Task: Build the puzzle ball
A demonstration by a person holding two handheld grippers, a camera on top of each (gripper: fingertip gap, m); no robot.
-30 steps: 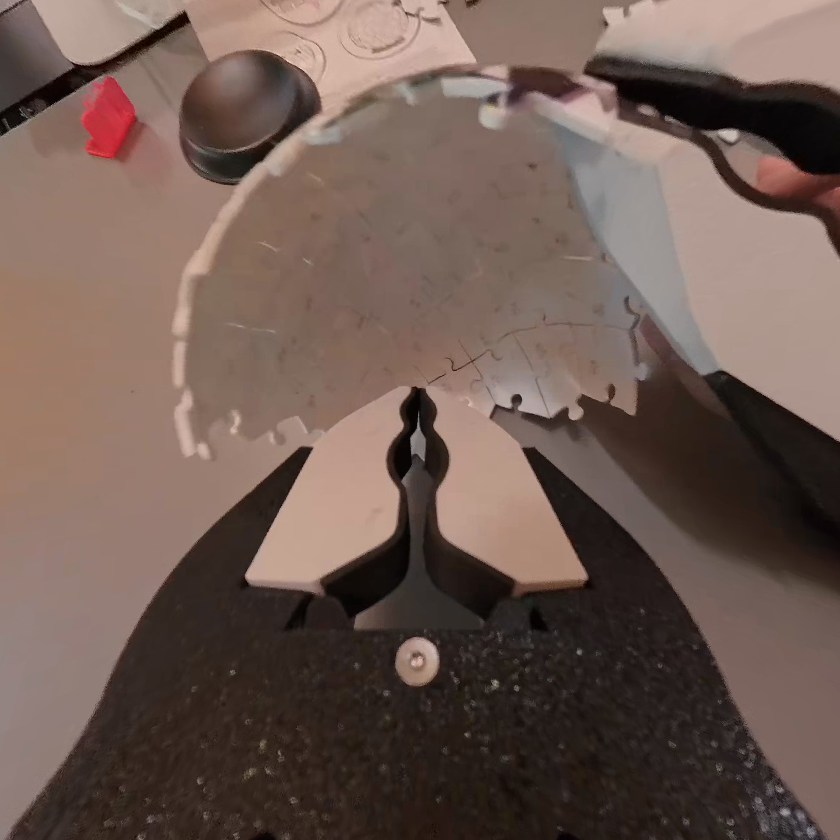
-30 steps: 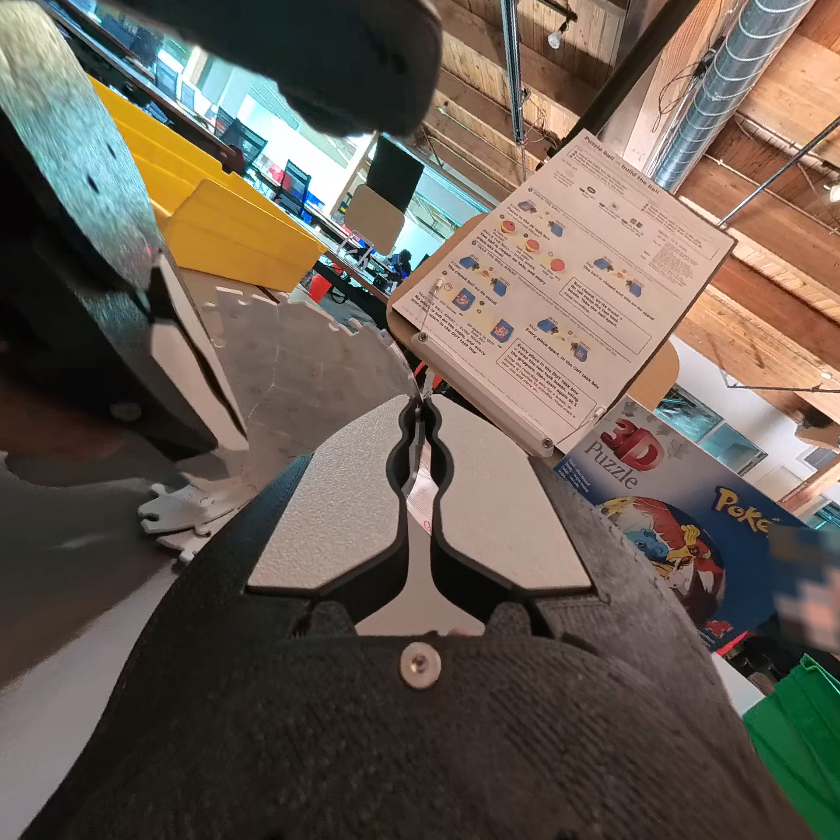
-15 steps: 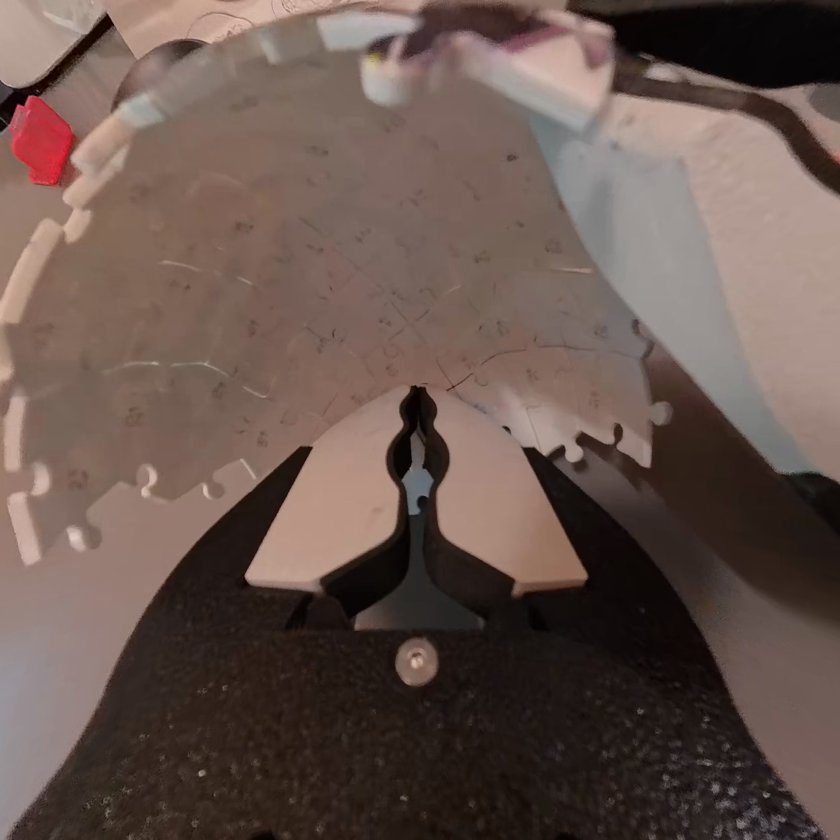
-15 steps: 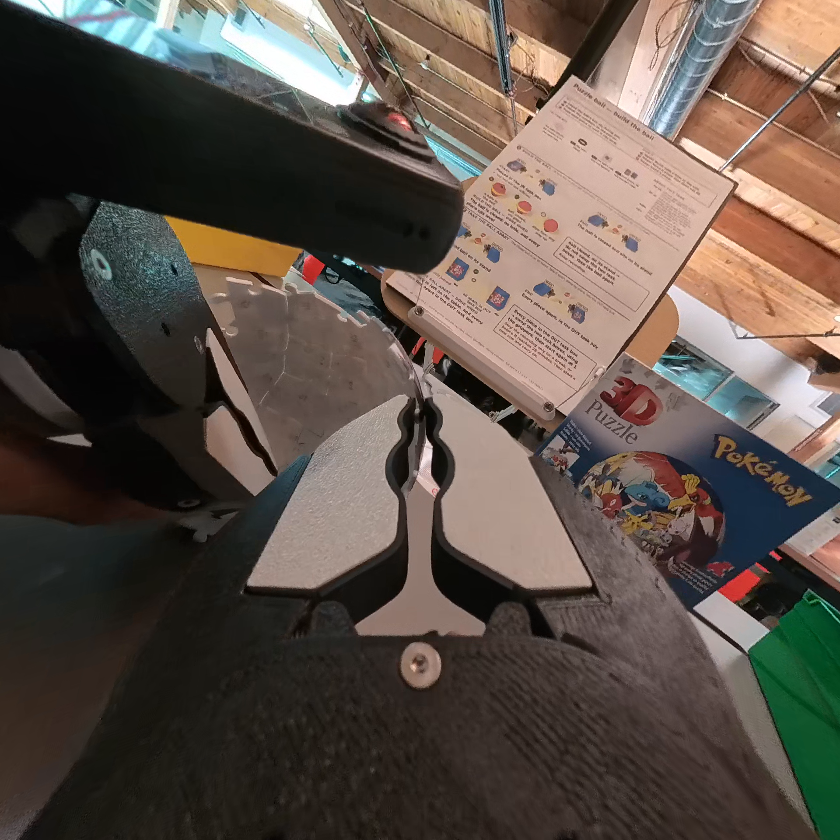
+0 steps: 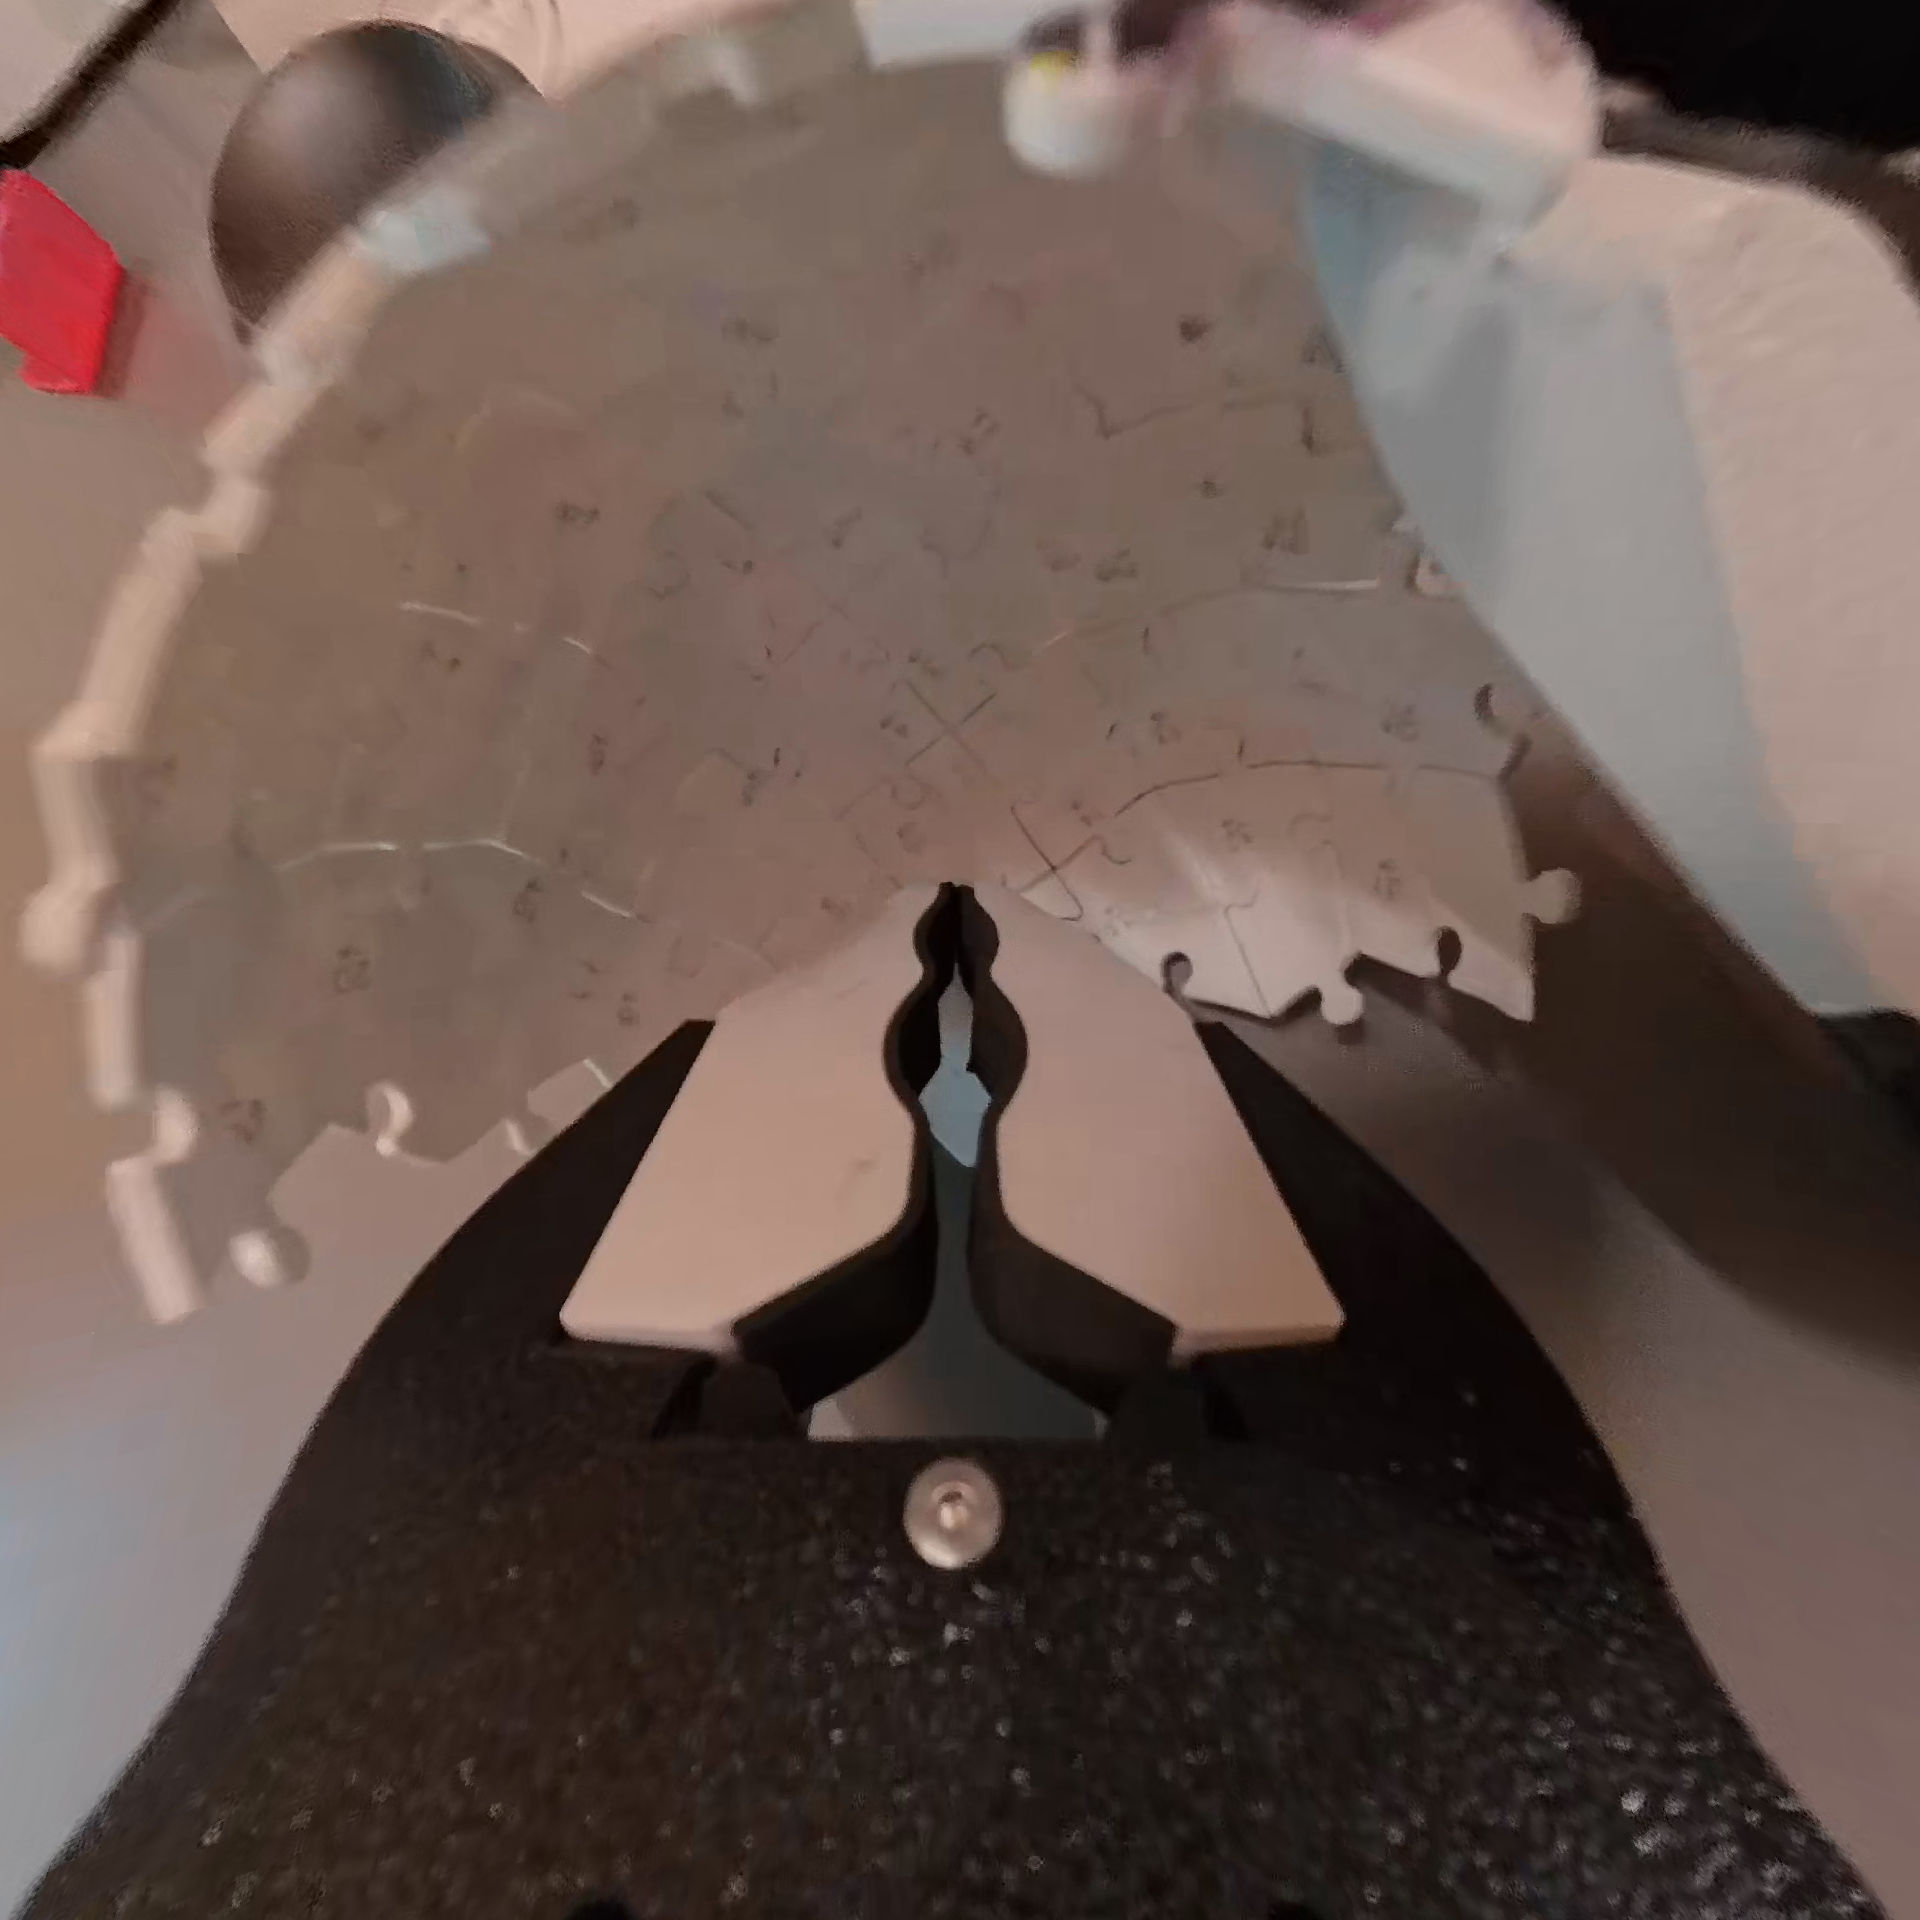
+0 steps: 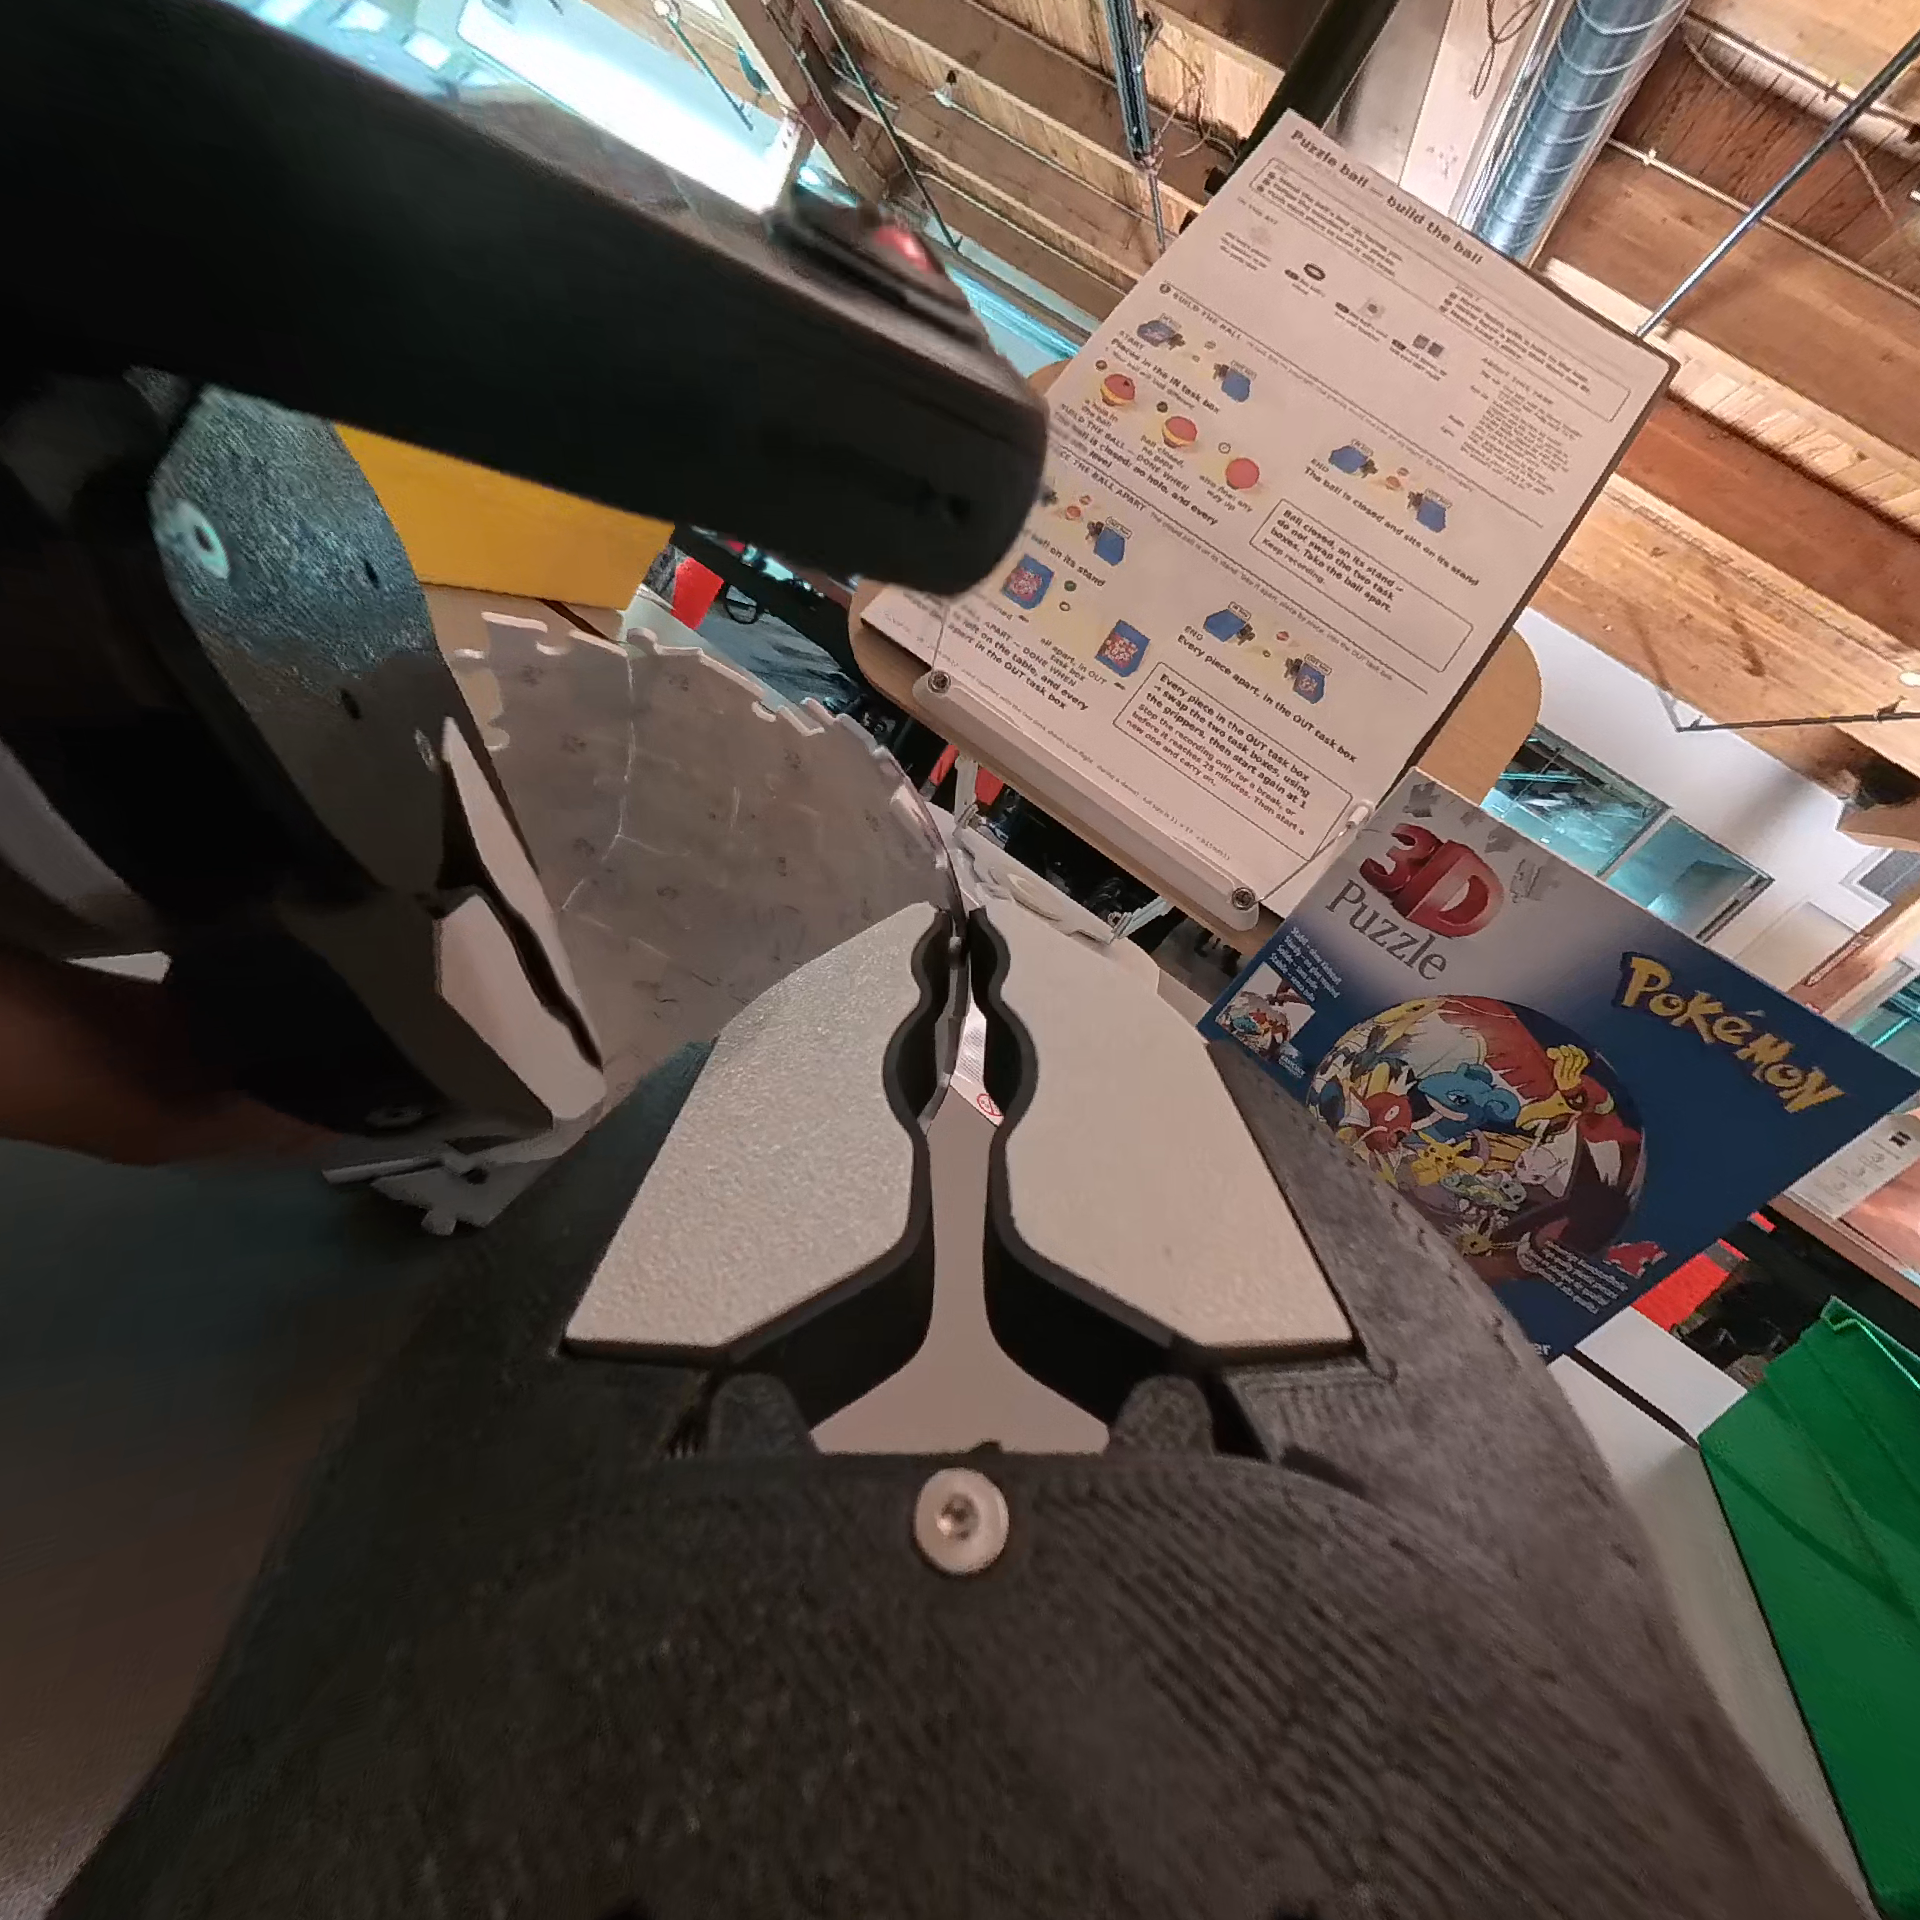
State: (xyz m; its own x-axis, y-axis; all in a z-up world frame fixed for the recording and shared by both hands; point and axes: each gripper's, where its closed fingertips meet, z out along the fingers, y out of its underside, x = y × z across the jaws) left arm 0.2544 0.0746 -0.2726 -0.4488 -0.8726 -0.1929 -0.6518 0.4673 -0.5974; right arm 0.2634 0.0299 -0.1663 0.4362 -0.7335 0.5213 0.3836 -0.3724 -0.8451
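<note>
The puzzle ball is a part-built curved shell (image 5: 831, 582), held in the air, its grey numbered inner side facing the left wrist view. My left gripper (image 5: 951, 904) is shut on the shell's near lower edge. My right gripper (image 6: 956, 935) is shut on the shell's rim (image 6: 707, 831), seen edge-on between its fingers. In the left wrist view the right gripper (image 5: 1403, 114) shows blurred at the shell's top right edge. In the right wrist view the left gripper (image 6: 551, 1039) grips the shell from the left, its black body across the top.
A black round stand (image 5: 343, 156) and a red object (image 5: 52, 281) sit on the table beyond the shell. The right wrist view shows an instruction sheet (image 6: 1299, 520), the puzzle box (image 6: 1558, 1091), a green bag (image 6: 1849, 1558) and a yellow bin (image 6: 499, 520). The tips of one gripper are about 11 cm away from the tips of the other.
Both grippers have kept hold of the shell. The shell swung closer and wider across the left wrist view. In the right wrist view the left gripper's body rose across the top left.
</note>
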